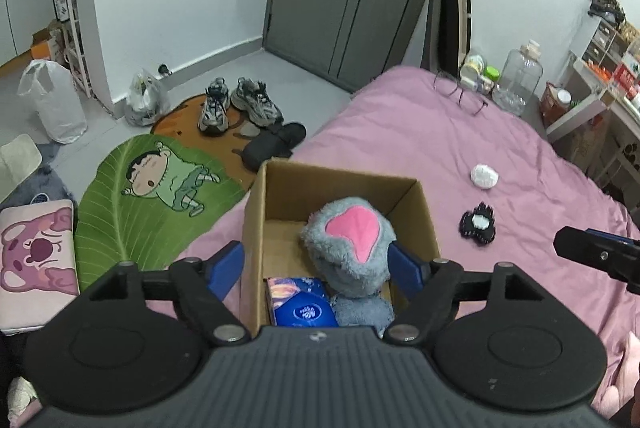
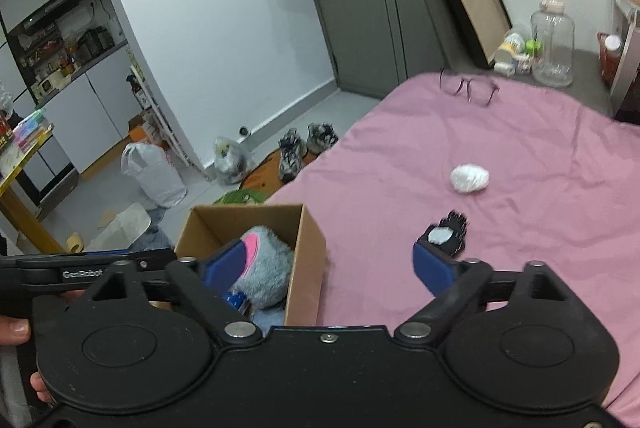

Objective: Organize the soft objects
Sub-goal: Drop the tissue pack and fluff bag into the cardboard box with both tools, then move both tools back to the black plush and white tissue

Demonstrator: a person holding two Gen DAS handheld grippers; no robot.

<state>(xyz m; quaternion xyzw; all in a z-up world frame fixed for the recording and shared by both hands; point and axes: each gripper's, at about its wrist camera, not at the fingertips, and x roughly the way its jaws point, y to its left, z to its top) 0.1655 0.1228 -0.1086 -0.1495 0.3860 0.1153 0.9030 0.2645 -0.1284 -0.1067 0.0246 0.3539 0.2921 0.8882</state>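
Box (image 1: 256, 228): open cardboard box on the pink bed (image 1: 440, 147), at its left edge beside the floor.
Packet (image 1: 302, 302): blue tissue packet lying low in the box at the near wall; judged already sorted.
Plush (image 1: 348, 240): grey furry toy with a pink patch, inside the box, its top rising above the rim; judged already put away.
Left tool (image 1: 318, 266): jaws spread wide, one blue pad outside the box's left wall, the other close by the plush's right side; whether that pad touches the fur I cannot tell. It grips nothing.
Right tool (image 2: 334, 266): jaws wide apart and empty, hanging over the bed just right of the box; its left pad lines up with the plush in the picture, its right pad with the black piece.
Black piece (image 2: 444, 234): small dark soft item with a pale centre, loose on the bed, near the right tool; not yet boxed.
White wad (image 2: 470, 177): crumpled white soft lump farther back on the bed, well apart from the box; not yet boxed.
Glasses (image 2: 472, 89): at the far edge of the bed; not soft, so probably not part of the job.
Progress: two things in, two soft things left, judged about halfway; the black piece looks the likelier next pick for the right tool.
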